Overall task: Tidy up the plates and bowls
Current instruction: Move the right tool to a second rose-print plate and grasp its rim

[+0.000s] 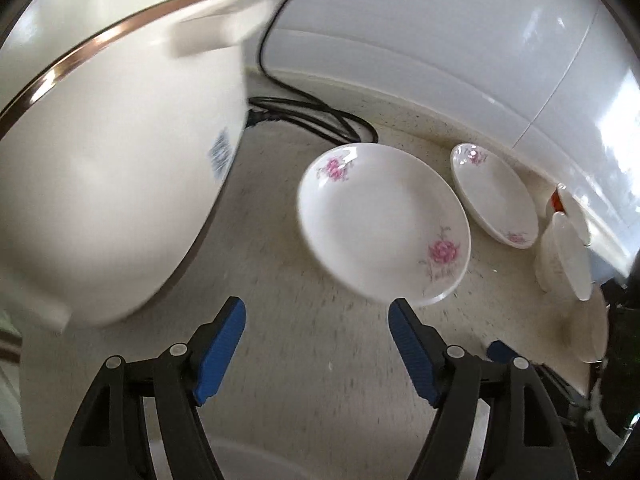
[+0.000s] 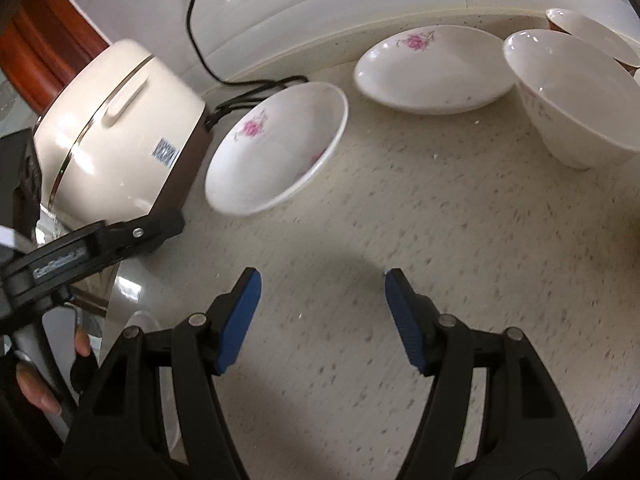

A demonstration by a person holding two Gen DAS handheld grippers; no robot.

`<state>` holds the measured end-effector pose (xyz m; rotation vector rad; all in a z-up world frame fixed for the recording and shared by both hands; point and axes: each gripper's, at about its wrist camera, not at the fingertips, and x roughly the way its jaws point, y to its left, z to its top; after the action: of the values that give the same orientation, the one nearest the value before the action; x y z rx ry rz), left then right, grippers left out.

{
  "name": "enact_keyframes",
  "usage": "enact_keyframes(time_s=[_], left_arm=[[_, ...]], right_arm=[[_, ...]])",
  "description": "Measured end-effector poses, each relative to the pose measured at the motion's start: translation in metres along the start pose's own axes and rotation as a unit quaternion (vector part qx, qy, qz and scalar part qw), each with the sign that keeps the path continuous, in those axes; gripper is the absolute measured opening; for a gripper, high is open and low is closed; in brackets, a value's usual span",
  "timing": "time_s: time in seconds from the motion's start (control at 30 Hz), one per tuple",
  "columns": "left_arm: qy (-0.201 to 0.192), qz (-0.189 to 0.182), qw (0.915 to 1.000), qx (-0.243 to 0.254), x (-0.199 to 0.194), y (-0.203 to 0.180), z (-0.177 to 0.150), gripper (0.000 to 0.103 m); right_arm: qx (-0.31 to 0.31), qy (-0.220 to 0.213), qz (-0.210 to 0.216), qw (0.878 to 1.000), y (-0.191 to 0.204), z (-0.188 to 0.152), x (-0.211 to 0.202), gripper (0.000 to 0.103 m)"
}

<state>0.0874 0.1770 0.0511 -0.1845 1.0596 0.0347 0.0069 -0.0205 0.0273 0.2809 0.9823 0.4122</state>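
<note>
A white deep plate with pink flowers [image 1: 382, 224] [image 2: 280, 148] lies on the speckled counter [image 2: 440, 220] beside the rice cooker. My left gripper [image 1: 317, 306] hovers open just short of its near rim, nothing between the pads. A second flowered plate [image 1: 494, 196] [image 2: 432, 68] sits behind it by the wall. A white bowl [image 1: 564, 256] [image 2: 576, 100] stands to the right, another bowl [image 2: 592, 34] behind that. My right gripper [image 2: 323, 280] is open over bare counter, well in front of the dishes.
A cream rice cooker [image 1: 112, 160] [image 2: 120, 140] fills the left side, its black cord [image 1: 312, 116] coiled at the tiled wall. One black finger [image 2: 160, 226] of the left gripper and a hand [image 2: 40, 388] show at left in the right wrist view.
</note>
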Motion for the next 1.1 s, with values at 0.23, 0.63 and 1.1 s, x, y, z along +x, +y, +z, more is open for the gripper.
enact_keyframes(time_s=[0.23, 0.63, 1.1], left_arm=[[-0.003, 0.045, 0.9967, 0.067, 0.033, -0.025, 0.031, 0.075], [0.018, 0.064, 0.9954, 0.069, 0.078, -0.025, 0.073, 0.075], [0.027, 0.004, 0.9996, -0.007, 0.09, -0.008, 0.084, 0.045]], right_arm=[[0.003, -0.015, -0.014, 1.0, -0.002, 0.024, 0.01, 0.064], [-0.012, -0.02, -0.022, 0.999, 0.006, 0.06, 0.034, 0.051], [-0.014, -0.015, -0.018, 1.0, 0.003, 0.064, 0.048, 0.023]])
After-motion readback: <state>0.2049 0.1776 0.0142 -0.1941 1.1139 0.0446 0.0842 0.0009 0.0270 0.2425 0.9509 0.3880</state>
